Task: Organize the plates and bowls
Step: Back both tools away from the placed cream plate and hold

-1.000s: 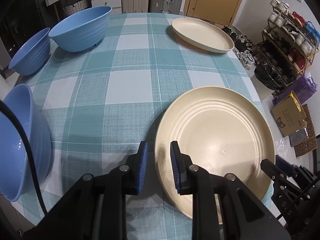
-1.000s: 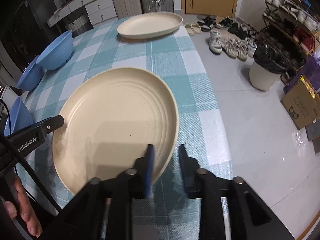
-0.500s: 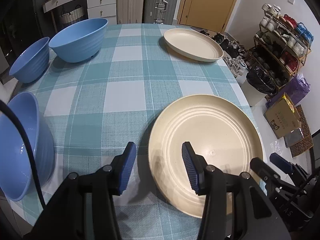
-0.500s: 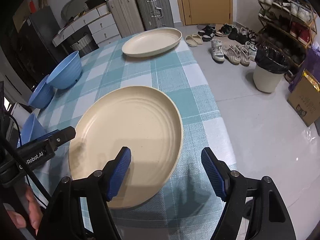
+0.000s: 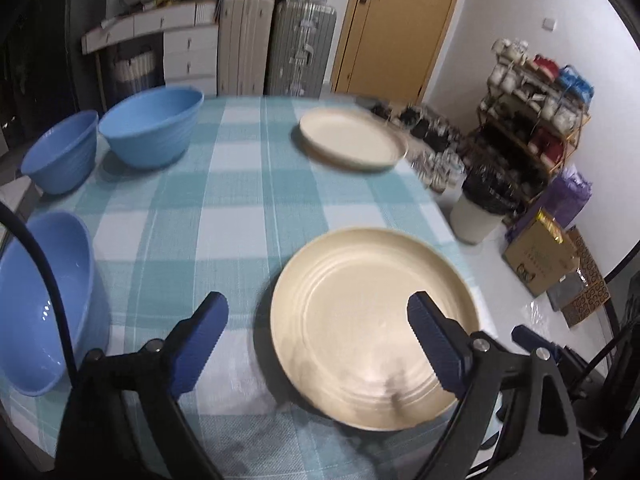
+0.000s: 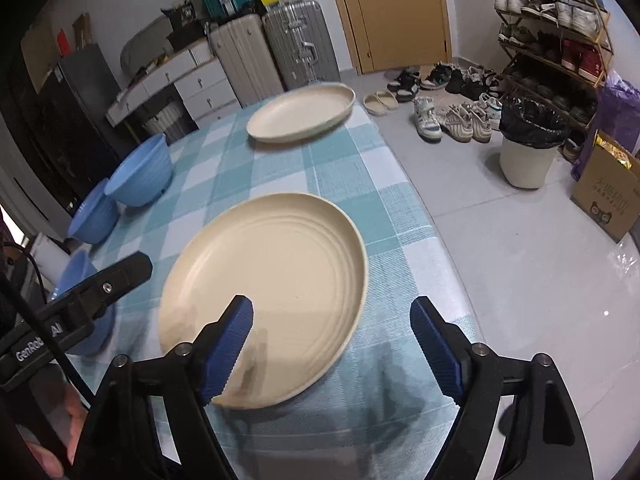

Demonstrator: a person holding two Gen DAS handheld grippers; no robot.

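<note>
Item: near cream plate [image 5: 374,300], lying flat on the checked tablecloth [image 5: 240,208], close to its near right edge.

Left gripper [image 5: 318,320]: jaws have just been opening and stand wide apart; the plate's left rim lies between and below them, with no pad touching it.

Right gripper [image 6: 332,334]: jaws likewise just opened, wide apart over the plate's near right rim, clear of it.

Bearing: plate sits directly ahead of and beneath both grippers, one at either side of its near edge; neither is plainly nearer. Round, so no long axis to favour.

Item: far cream plate [image 5: 352,142], straight ahead beyond the near one, well apart from it.

Item: three blue bowls, ahead and to the left gripper's side: large bowl [image 5: 152,126], second bowl [image 5: 60,150], nearest bowl [image 5: 40,300].

Judgement: stacking the plates calls for a forward carry.
</note>
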